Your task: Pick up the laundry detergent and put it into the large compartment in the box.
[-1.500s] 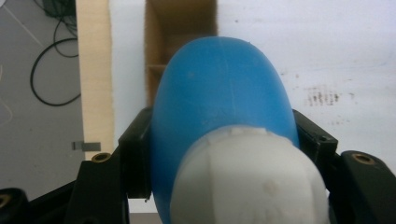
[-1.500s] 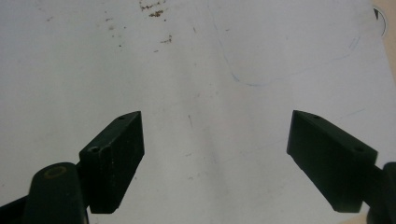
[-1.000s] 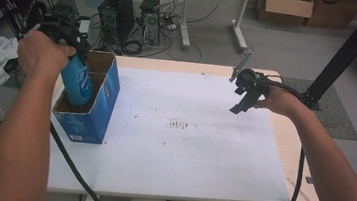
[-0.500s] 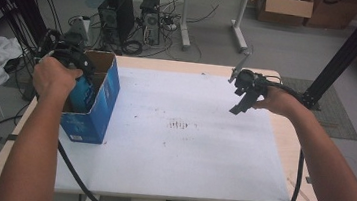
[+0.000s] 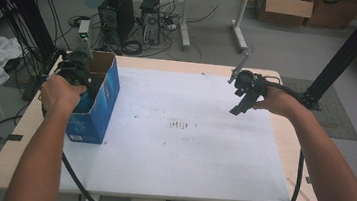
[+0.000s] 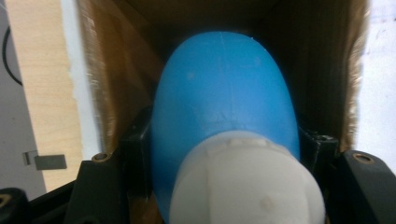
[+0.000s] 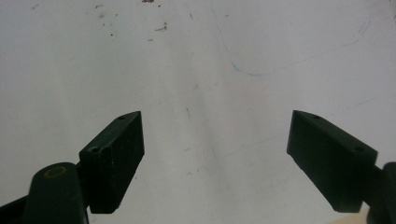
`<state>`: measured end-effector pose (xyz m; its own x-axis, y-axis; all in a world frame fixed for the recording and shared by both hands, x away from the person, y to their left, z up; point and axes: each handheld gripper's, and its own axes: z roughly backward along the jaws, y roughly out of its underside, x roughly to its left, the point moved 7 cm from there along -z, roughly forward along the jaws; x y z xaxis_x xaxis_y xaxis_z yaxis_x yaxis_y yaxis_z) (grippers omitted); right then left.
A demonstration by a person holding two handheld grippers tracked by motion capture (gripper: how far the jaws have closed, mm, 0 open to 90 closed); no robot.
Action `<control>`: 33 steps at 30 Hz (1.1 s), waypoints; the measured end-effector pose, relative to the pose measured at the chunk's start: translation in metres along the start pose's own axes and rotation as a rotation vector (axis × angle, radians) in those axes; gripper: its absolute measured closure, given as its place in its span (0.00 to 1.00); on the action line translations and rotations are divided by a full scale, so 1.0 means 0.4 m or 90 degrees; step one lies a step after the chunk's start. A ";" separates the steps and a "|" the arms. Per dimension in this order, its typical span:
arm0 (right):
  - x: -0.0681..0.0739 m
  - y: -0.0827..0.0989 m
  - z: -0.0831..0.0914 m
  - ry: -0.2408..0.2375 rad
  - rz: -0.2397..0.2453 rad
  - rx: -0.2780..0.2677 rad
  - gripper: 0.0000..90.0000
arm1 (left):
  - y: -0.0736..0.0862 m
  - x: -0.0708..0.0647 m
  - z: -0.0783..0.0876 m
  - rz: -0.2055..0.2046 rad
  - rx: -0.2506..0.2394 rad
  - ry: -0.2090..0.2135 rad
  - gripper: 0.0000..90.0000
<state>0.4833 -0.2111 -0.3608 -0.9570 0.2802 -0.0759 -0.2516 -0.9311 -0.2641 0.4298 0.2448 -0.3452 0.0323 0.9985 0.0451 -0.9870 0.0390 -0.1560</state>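
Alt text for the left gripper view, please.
A blue bottle with a white cap is clamped between the left gripper's black jaws, pointing down into an open cardboard box. Pale table edge shows at the left.

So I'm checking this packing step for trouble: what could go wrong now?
The left gripper, clamped on the blue bottle, sits deep between the cardboard box walls; its jaws might snag them on release. The box stands near the table edge and may shift or tip.
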 end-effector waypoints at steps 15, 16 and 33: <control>0.000 0.002 0.000 -0.001 0.000 -0.001 0.21 | 0.003 0.005 -0.012 0.007 0.003 0.010 0.42; 0.001 0.001 0.000 -0.001 -0.001 0.000 0.21 | 0.003 0.006 -0.013 0.008 0.004 0.011 0.42; 0.008 -0.006 -0.007 -0.005 0.002 0.006 0.21 | 0.006 0.016 -0.017 0.018 0.002 0.017 0.40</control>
<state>0.4814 -0.2074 -0.3630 -0.9589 0.2751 -0.0692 -0.2498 -0.9344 -0.2540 0.4287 0.2517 -0.3521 0.0086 0.9999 0.0145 -0.9880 0.0107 -0.1538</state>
